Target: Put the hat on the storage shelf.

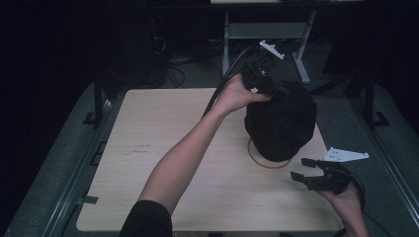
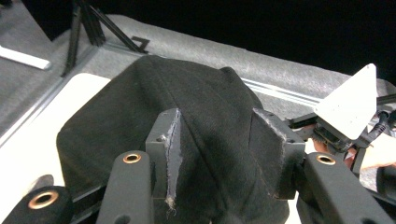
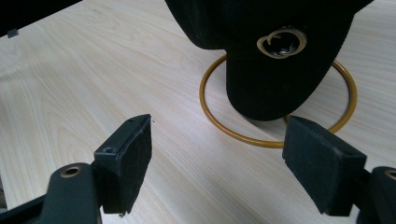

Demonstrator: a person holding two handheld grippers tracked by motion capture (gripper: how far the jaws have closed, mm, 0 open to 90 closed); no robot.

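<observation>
A black cap [image 1: 281,123] stands raised over a thin golden ring [image 1: 267,166] that lies on the right half of the wooden table [image 1: 163,148]. My left gripper [image 1: 274,90] reaches across from the left and sits on the cap's far top. In the left gripper view the black cap [image 2: 140,107] rises in a ridge between the jaws, with my left gripper [image 2: 215,135] shut on the fabric. In the right gripper view the cap [image 3: 261,70] shows a gold emblem [image 3: 281,43] above the ring [image 3: 261,142]. My right gripper [image 1: 299,168] stands open near the front right, apart from the cap, and my right gripper [image 3: 217,135] is empty.
A metal frame leg [image 1: 302,64] and dark cables [image 1: 173,74] lie on the grey floor behind the table. Metal rails [image 1: 390,158] run along both sides of the table. The person's left forearm [image 1: 183,153] crosses the middle of the tabletop.
</observation>
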